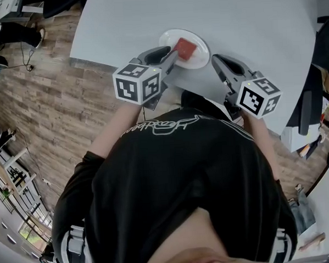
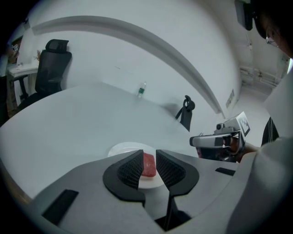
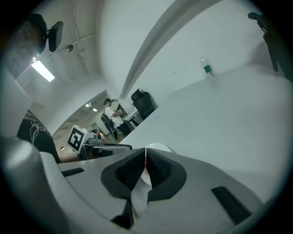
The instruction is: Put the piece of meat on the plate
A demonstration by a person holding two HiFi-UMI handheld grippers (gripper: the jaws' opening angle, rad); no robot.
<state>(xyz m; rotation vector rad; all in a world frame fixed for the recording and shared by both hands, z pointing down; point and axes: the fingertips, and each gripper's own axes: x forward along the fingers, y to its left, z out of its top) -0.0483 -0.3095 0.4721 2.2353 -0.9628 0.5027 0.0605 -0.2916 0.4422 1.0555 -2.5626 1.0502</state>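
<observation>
left gripper [image 1: 175, 56] parted (right gripper [image 1: 214, 58] closed)

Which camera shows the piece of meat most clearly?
The head view: the piece of meat lies on the plate, its whole top showing. The left gripper view shows only a red strip between the jaws; the right gripper view, at most a thin red sliver.

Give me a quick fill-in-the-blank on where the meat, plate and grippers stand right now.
1. The piece of meat lies on the white ____.
2. The right gripper hangs just off the rim; the gripper with its tips over the plate beside the meat is the ____ one.
3. Near the far edge of the table stands a single clear ____.
Missing words: plate; left (the left gripper); bottle.
</observation>
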